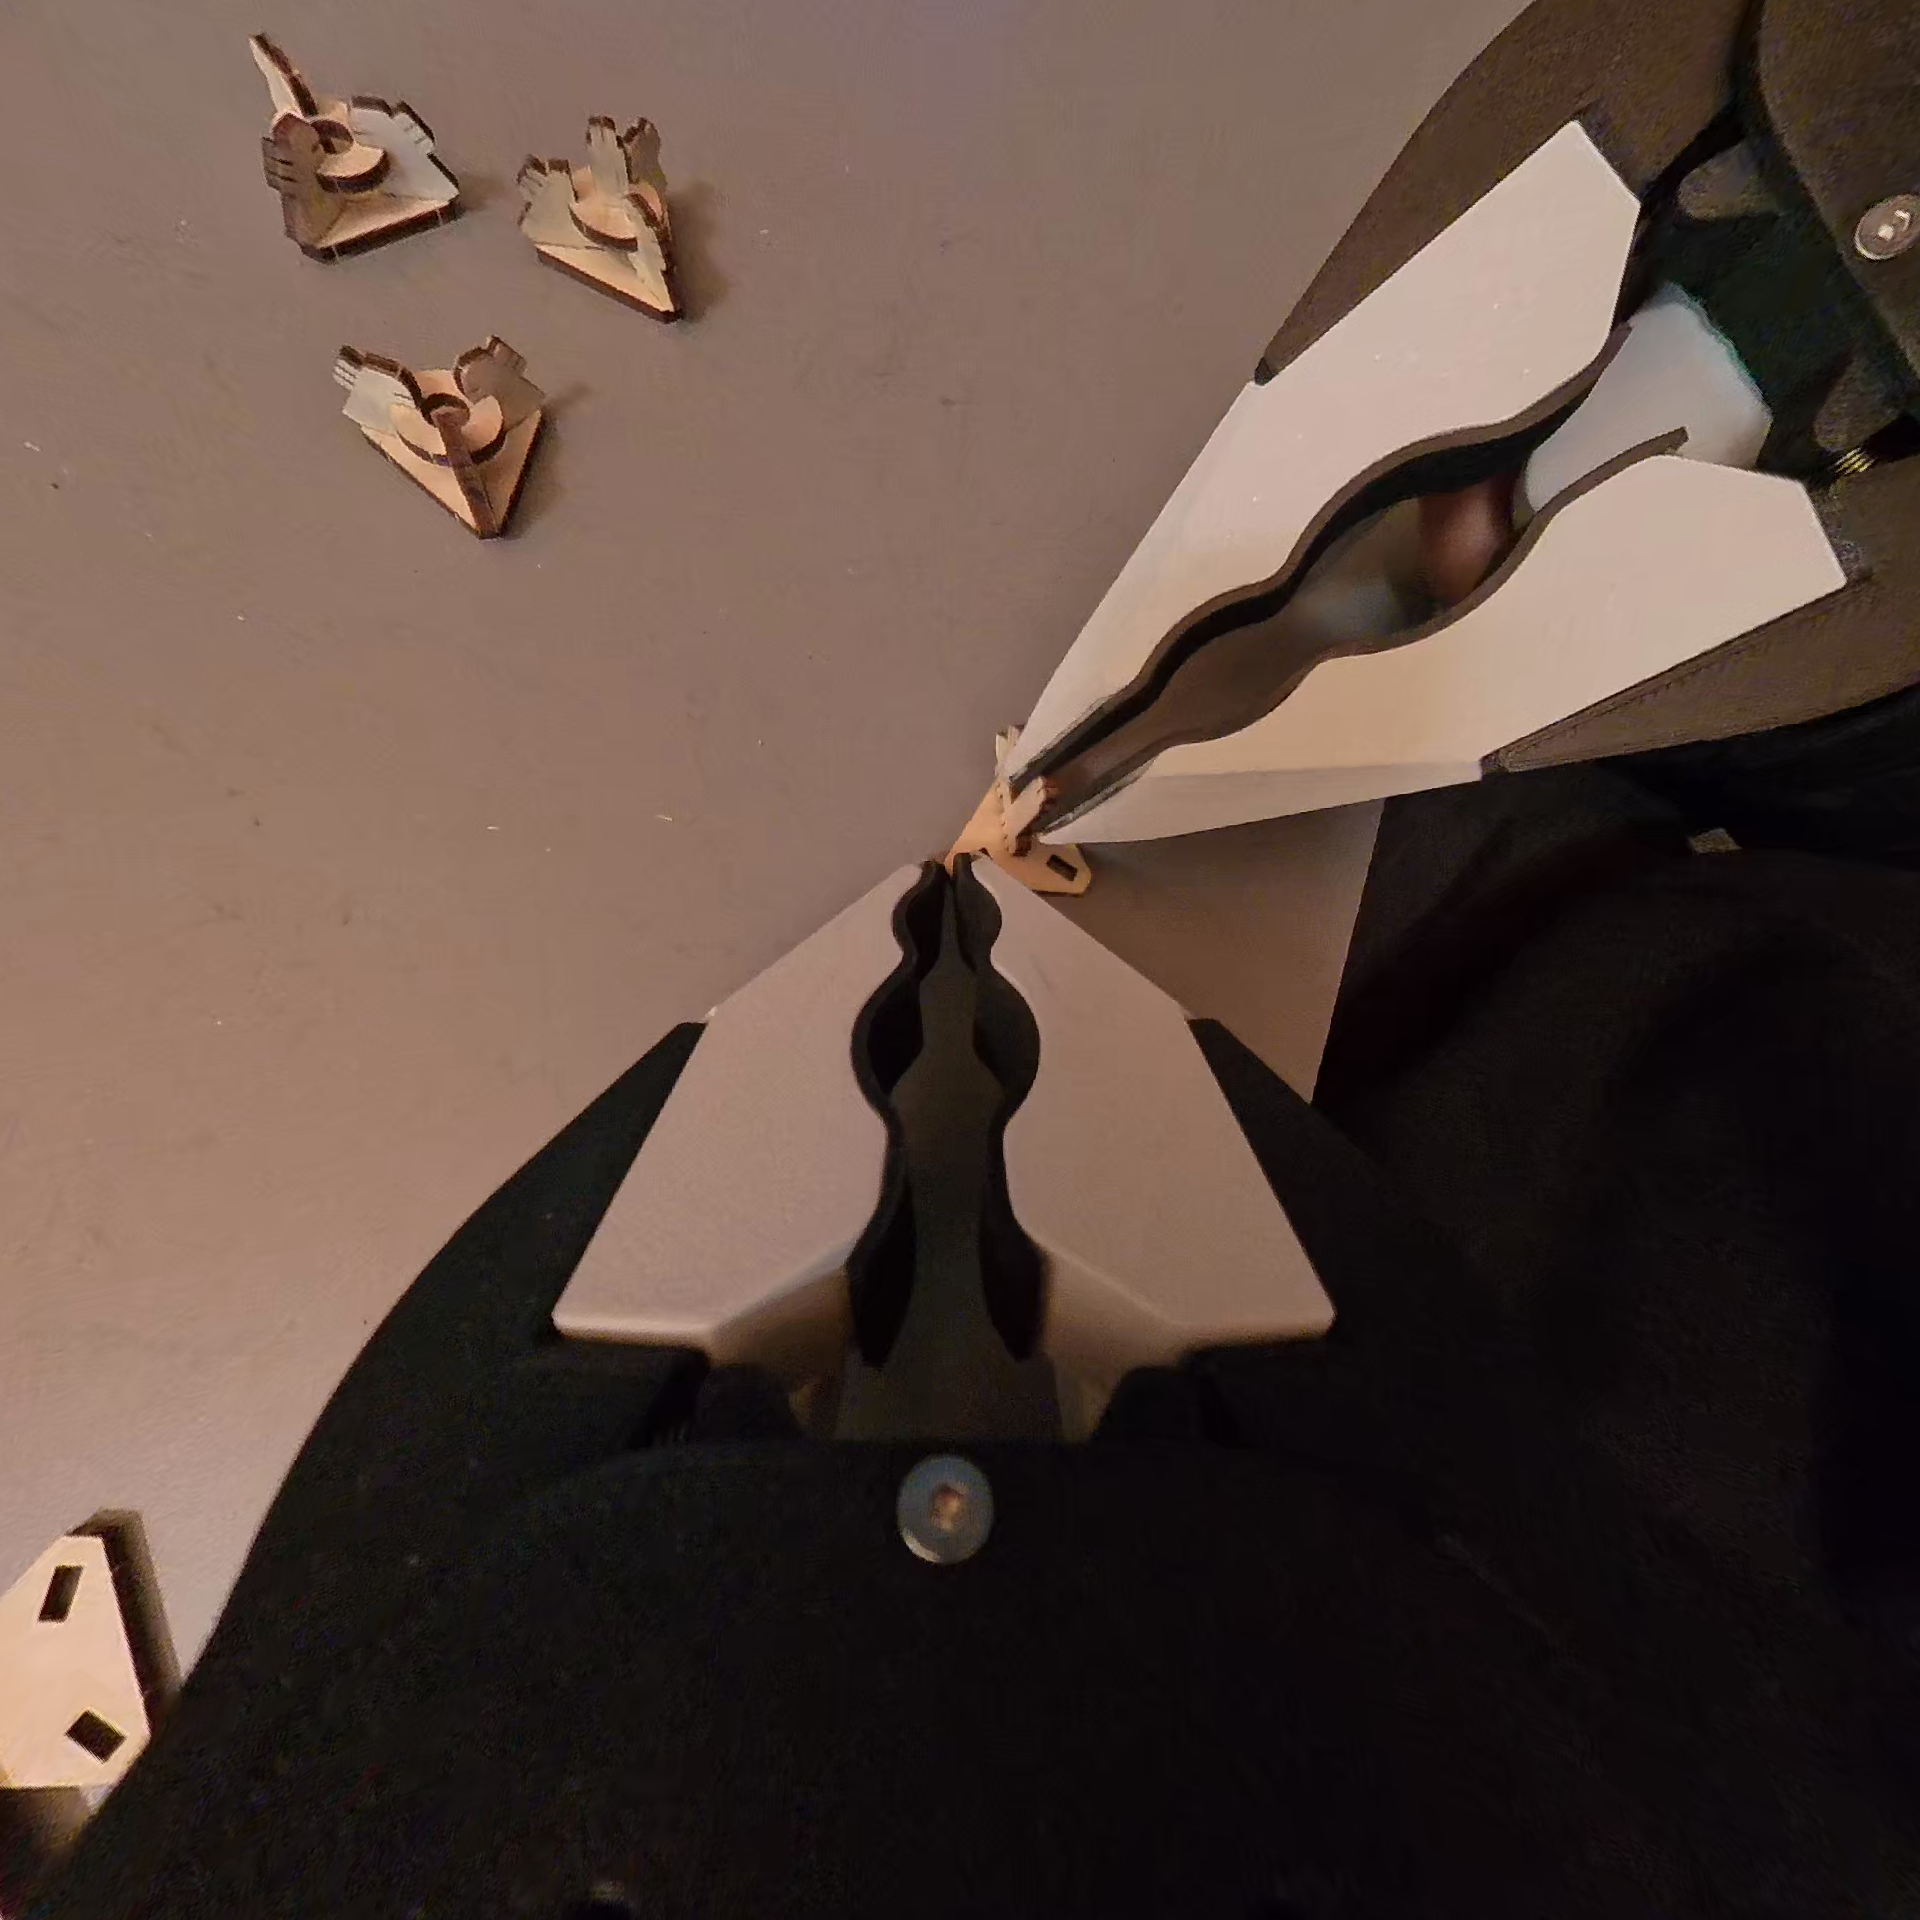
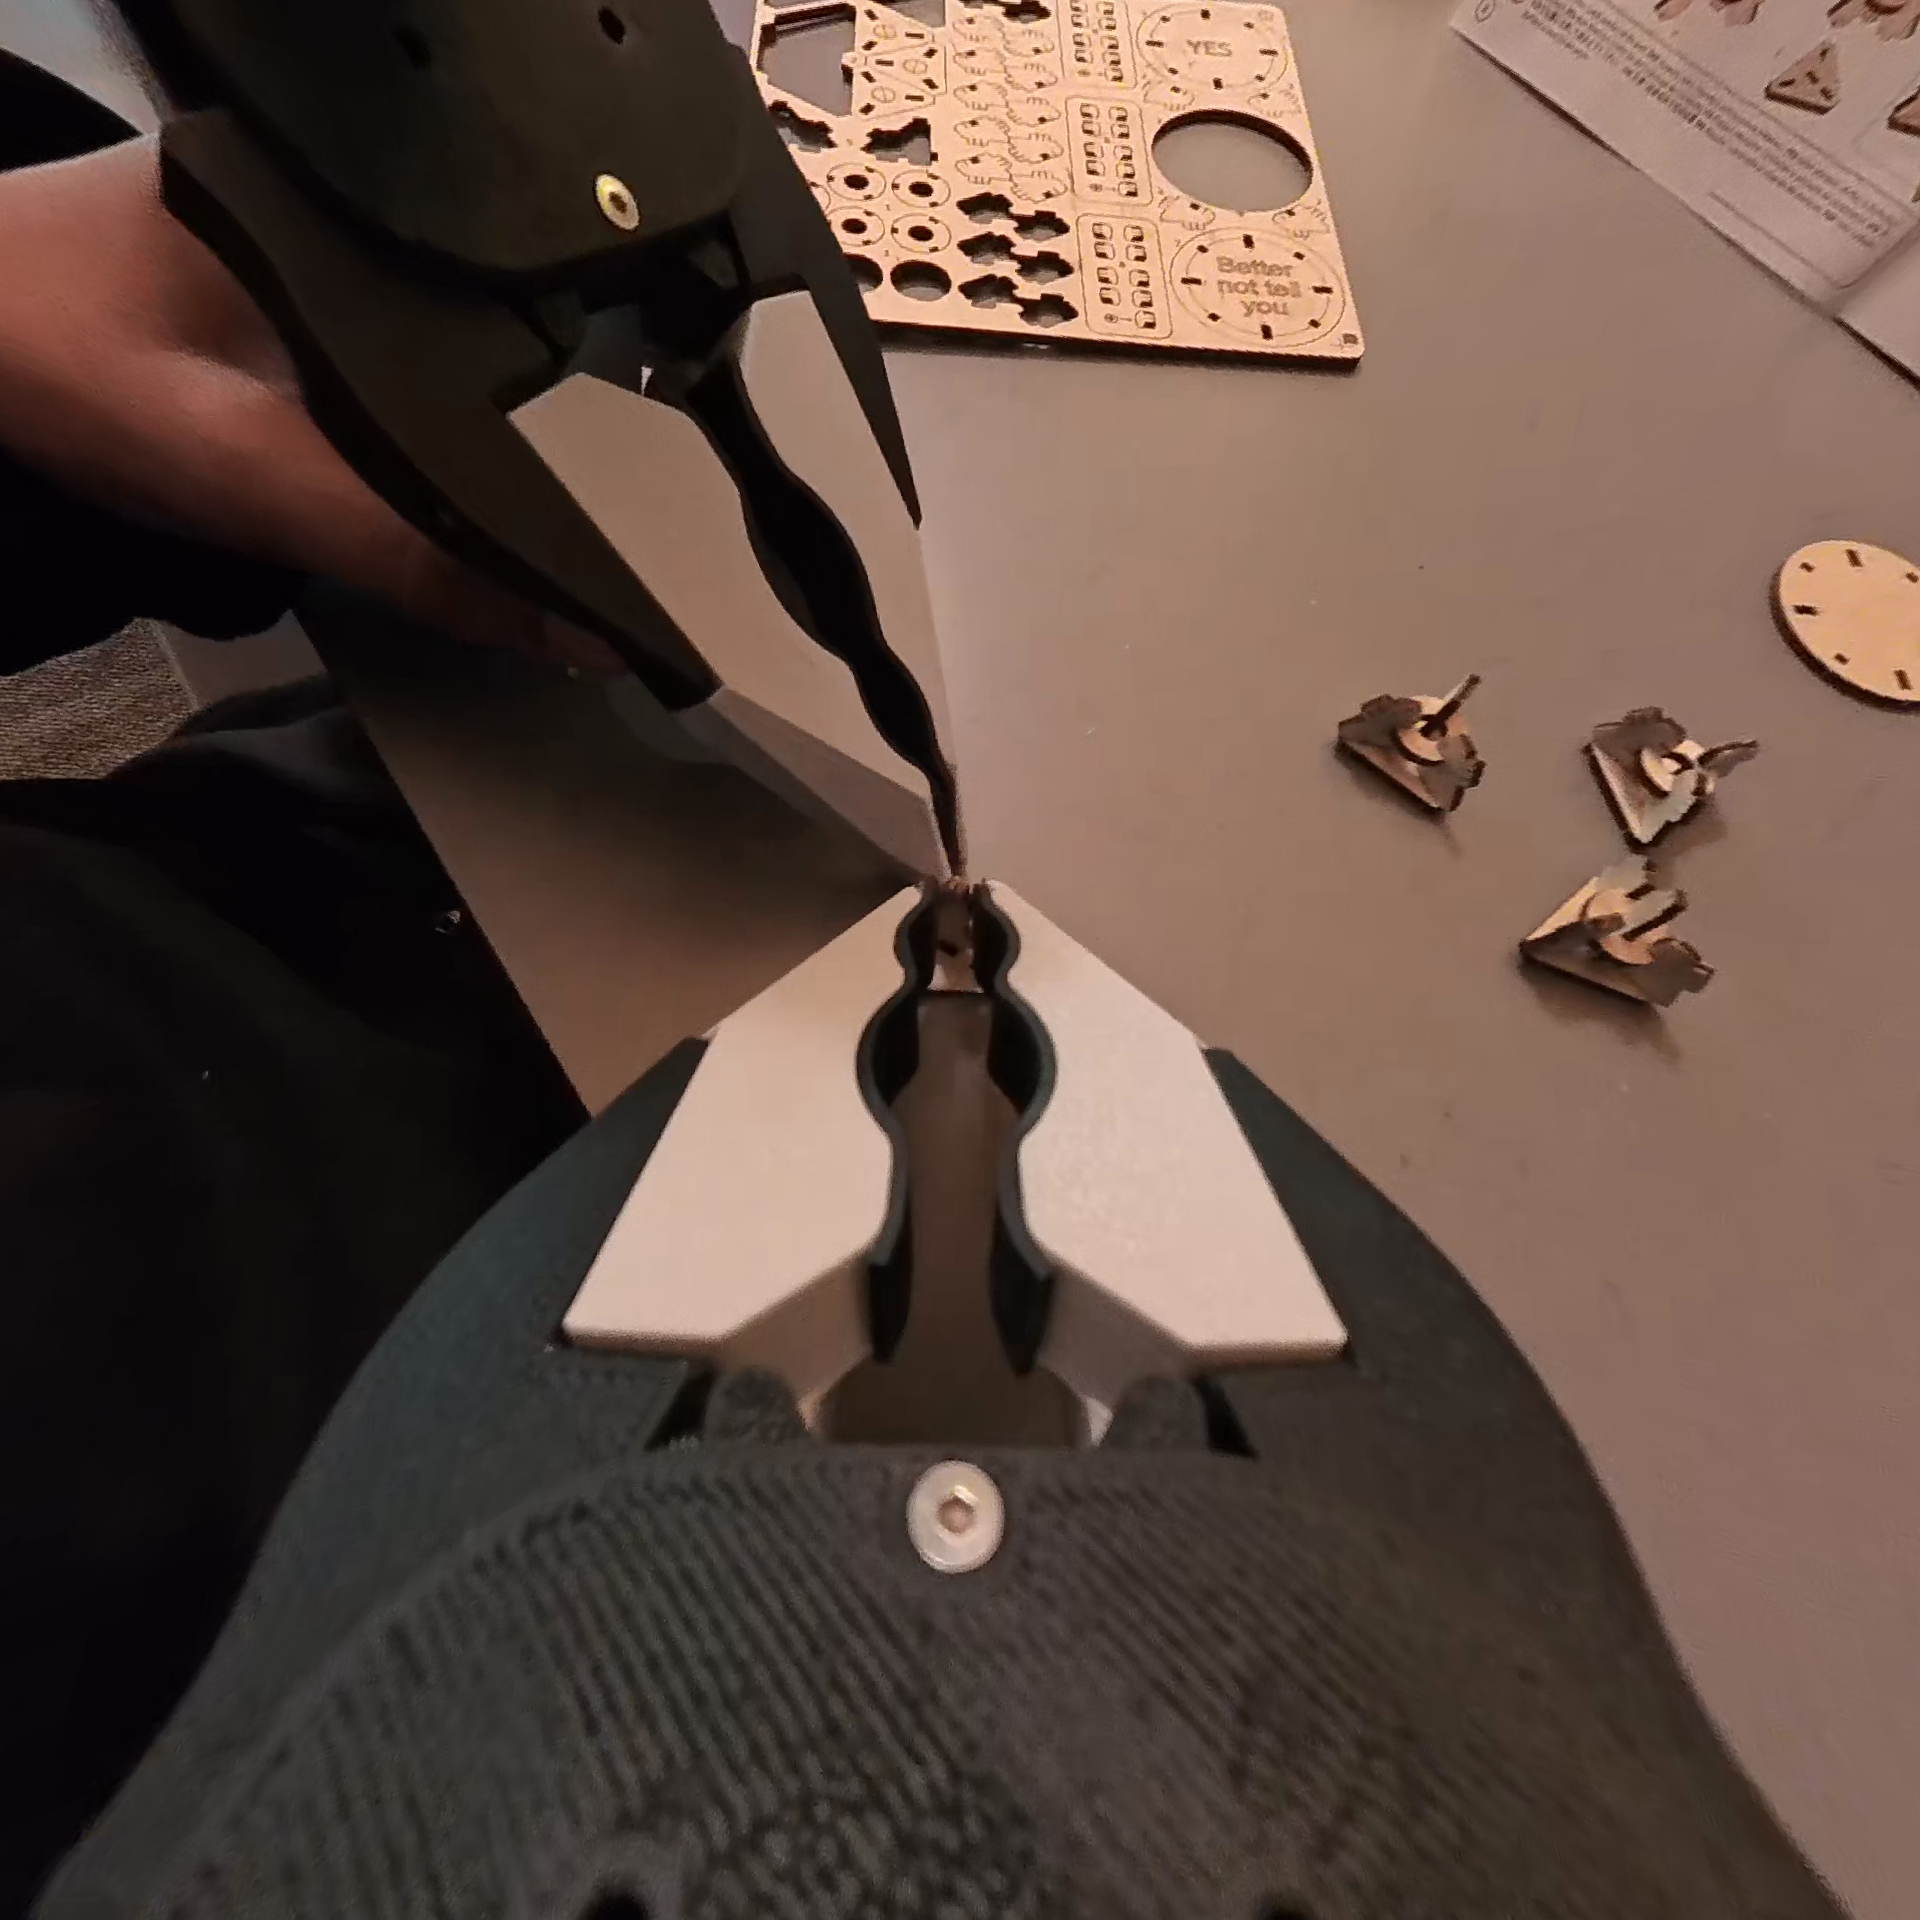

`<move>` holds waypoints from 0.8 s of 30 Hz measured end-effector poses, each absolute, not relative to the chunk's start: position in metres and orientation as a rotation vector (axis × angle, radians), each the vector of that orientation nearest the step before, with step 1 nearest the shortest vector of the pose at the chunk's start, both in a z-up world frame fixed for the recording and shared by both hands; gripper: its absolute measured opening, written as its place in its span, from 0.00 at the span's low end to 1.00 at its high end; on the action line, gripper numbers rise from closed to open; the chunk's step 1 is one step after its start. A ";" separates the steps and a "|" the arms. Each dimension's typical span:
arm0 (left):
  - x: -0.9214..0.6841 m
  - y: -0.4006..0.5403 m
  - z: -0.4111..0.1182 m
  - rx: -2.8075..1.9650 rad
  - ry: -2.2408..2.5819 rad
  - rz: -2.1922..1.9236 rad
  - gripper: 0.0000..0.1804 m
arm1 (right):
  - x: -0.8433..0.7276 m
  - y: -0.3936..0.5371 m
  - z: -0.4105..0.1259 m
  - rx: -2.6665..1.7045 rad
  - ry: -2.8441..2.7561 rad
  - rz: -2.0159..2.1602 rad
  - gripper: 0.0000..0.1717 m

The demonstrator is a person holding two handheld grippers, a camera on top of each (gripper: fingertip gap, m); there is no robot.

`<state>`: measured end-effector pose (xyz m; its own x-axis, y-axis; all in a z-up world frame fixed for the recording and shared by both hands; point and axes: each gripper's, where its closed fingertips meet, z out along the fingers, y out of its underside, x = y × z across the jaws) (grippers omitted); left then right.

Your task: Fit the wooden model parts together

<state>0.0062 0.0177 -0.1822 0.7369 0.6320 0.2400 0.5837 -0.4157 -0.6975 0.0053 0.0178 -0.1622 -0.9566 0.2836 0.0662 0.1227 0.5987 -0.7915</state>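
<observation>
Left wrist view: my left gripper [image 1: 951, 868] has its tips pressed almost together at the corner of a small wooden piece [image 1: 1023, 847] on the grey table [image 1: 727, 623], though whether they pinch it I cannot tell, while my right gripper [image 1: 1039, 805] is clamped on its toothed upright part; three assembled wooden pieces [image 1: 436, 281] lie well apart, which I count as finished.

Right wrist view: the right tips pinch that same piece; a punched wooden sheet [image 2: 1060, 177], a loose wooden disc [image 2: 1849, 634] and a paper leaflet [image 2: 1714, 114] are also listed, so work seems left.
</observation>
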 end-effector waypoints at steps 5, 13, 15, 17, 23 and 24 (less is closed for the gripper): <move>0.006 0.018 -0.182 -2.124 -0.915 0.071 0.03 | 0.005 0.019 -0.162 -0.355 -2.656 1.309 0.03; 0.006 0.018 -0.182 -2.126 -0.912 0.072 0.02 | 0.007 0.018 -0.160 -0.361 -2.633 1.259 0.03; 0.006 0.018 -0.182 -2.127 -0.911 0.075 0.02 | 0.007 0.018 -0.160 -0.376 -2.631 1.257 0.03; 0.006 0.018 -0.182 -2.127 -0.911 0.075 0.02 | 0.006 0.018 -0.161 -0.387 -2.630 1.243 0.03; 0.006 0.017 -0.182 -2.125 -0.913 0.071 0.02 | 0.005 0.018 -0.163 -0.435 -2.630 1.255 0.03; 0.006 0.017 -0.182 -2.125 -0.913 0.070 0.02 | 0.005 0.018 -0.163 -0.445 -2.629 1.255 0.03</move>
<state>0.0062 0.0173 -0.1821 0.7375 0.6297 0.2441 0.5852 -0.4154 -0.6964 0.0053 0.0183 -0.1625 -0.9359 0.3495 0.0450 0.1847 0.5954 -0.7819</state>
